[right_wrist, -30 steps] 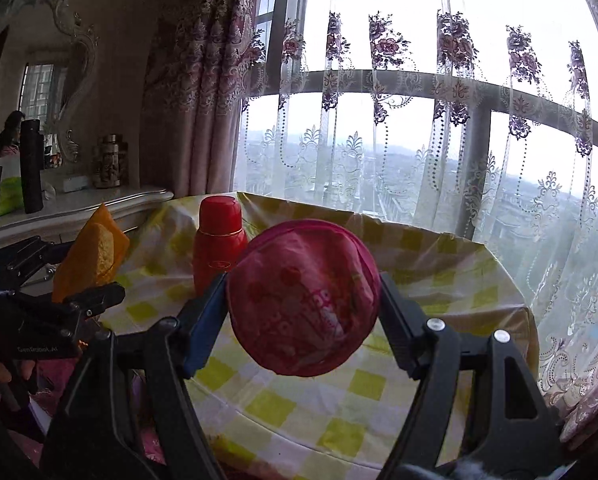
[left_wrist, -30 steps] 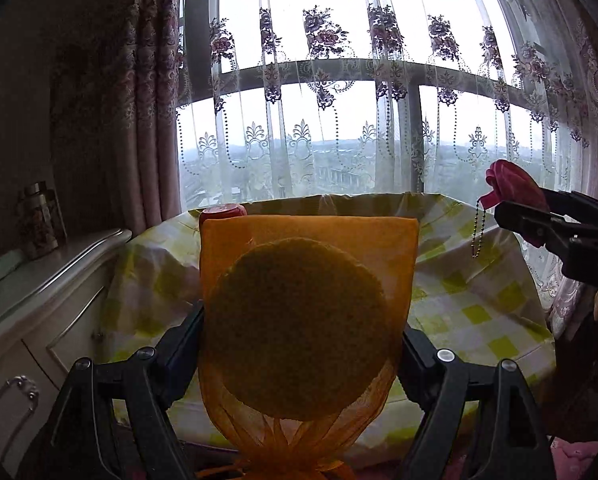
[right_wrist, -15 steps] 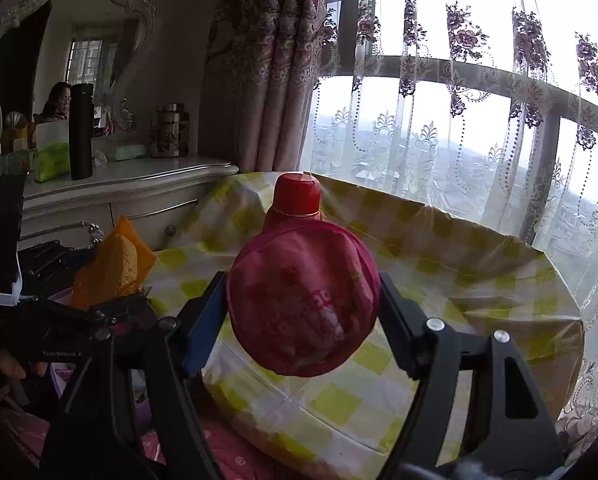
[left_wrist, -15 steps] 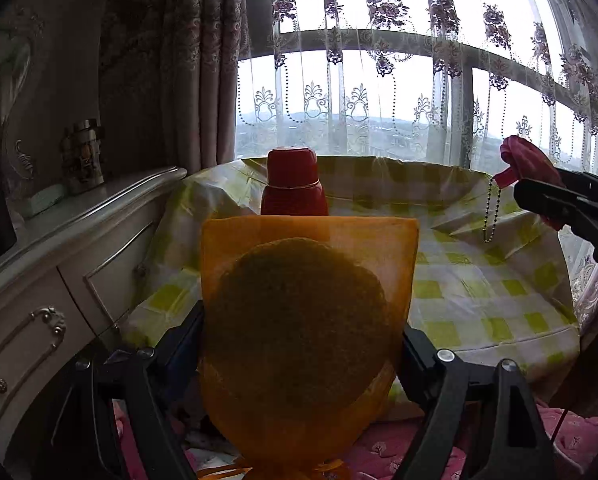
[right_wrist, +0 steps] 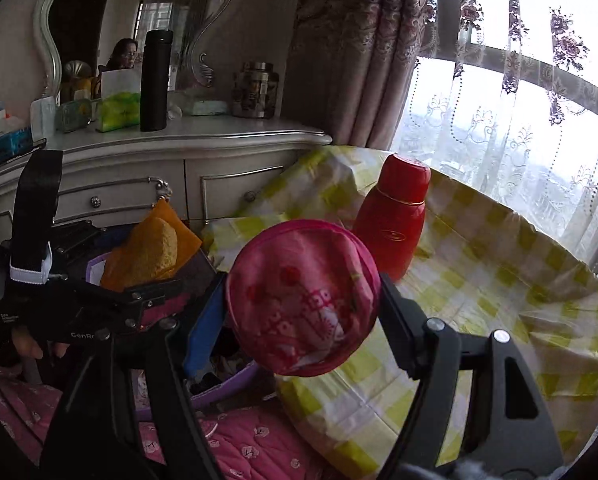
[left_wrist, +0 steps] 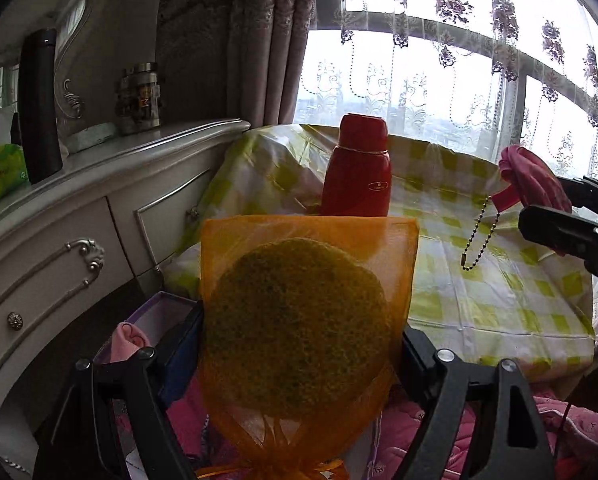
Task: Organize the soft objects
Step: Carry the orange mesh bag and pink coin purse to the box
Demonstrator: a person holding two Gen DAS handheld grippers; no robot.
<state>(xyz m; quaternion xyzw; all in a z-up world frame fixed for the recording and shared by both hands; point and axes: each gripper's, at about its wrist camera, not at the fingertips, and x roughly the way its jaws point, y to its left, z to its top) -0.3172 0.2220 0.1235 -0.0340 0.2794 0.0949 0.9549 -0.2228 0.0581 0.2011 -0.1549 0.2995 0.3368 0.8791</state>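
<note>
The left claw (left_wrist: 299,332) is clamped on an orange mesh pouch (left_wrist: 305,320), a sheer drawstring bag with a round, coarse yellow sponge-like pad inside, held upright between its black fingers. Below it lie a pink quilted bedspread (right_wrist: 235,440) and an open purple box (left_wrist: 159,312) with something pink in it; what that is stays unclear. The right claw (right_wrist: 303,300) grips a round pink fabric pouch (right_wrist: 303,300), soft and zipped at the rim, printed with a darker pink cartoon pattern; a ball chain (left_wrist: 481,240) dangles from it in the left wrist view. On the left claw's body the letters "GenR" (right_wrist: 84,335) are readable. Beyond both pouches, a red flask (left_wrist: 357,168) with a small gold logo, too small to read, stands on the tabletop (left_wrist: 479,296), covered in glossy yellow-and-white checked plastic cloth. Further left, a carved white dresser (right_wrist: 179,152) carries a black tumbler (right_wrist: 154,80) and a jar (right_wrist: 255,90). Lace curtains (left_wrist: 459,40) hang at the window behind
</note>
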